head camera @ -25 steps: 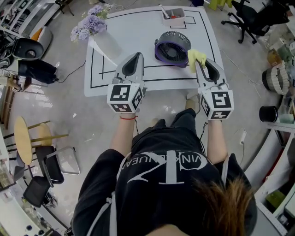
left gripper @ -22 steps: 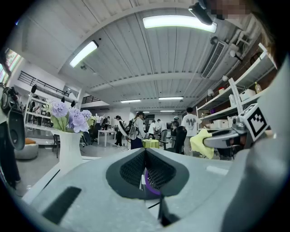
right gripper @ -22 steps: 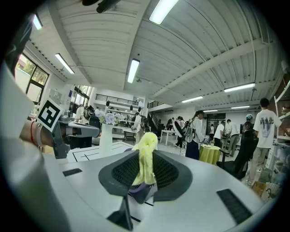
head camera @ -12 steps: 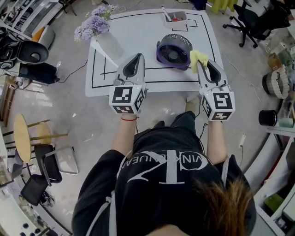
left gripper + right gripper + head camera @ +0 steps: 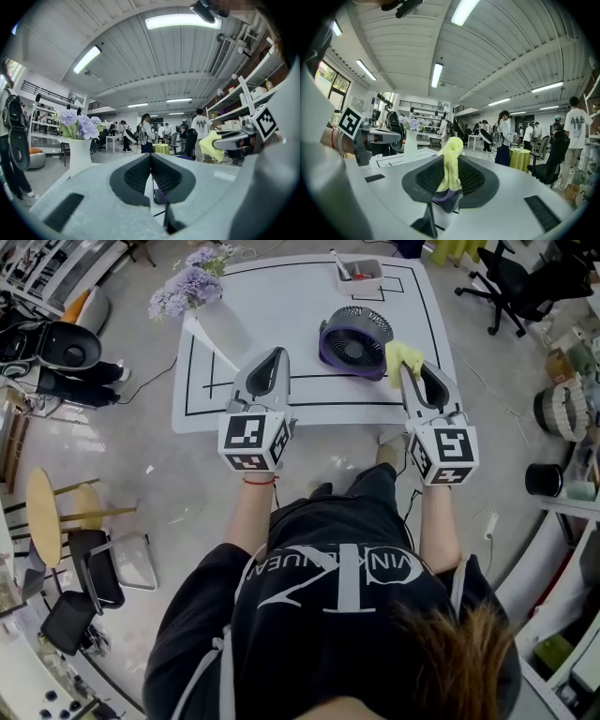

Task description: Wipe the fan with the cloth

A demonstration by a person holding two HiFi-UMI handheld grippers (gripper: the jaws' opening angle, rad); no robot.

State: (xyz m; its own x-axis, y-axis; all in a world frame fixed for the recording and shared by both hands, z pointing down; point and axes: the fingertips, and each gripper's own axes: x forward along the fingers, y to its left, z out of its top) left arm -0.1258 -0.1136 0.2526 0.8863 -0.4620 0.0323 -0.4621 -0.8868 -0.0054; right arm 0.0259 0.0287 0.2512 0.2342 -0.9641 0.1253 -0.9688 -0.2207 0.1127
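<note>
A round purple fan (image 5: 354,341) with a dark grille lies face-up on the white table (image 5: 262,315), right of centre. My right gripper (image 5: 409,373) hovers just right of the fan, over the table's near right edge, shut on a yellow cloth (image 5: 401,356). In the right gripper view the cloth (image 5: 451,164) stands pinched between the jaws. My left gripper (image 5: 277,357) is shut with nothing in it, over the table's near edge to the left of the fan. A sliver of purple fan (image 5: 160,196) shows below its closed jaws (image 5: 151,161).
A white vase with purple flowers (image 5: 187,292) stands at the table's far left. A small white tray (image 5: 356,274) with red items sits at the far edge. Black lines mark the tabletop. Chairs, stools and shelves ring the table; people stand in the background.
</note>
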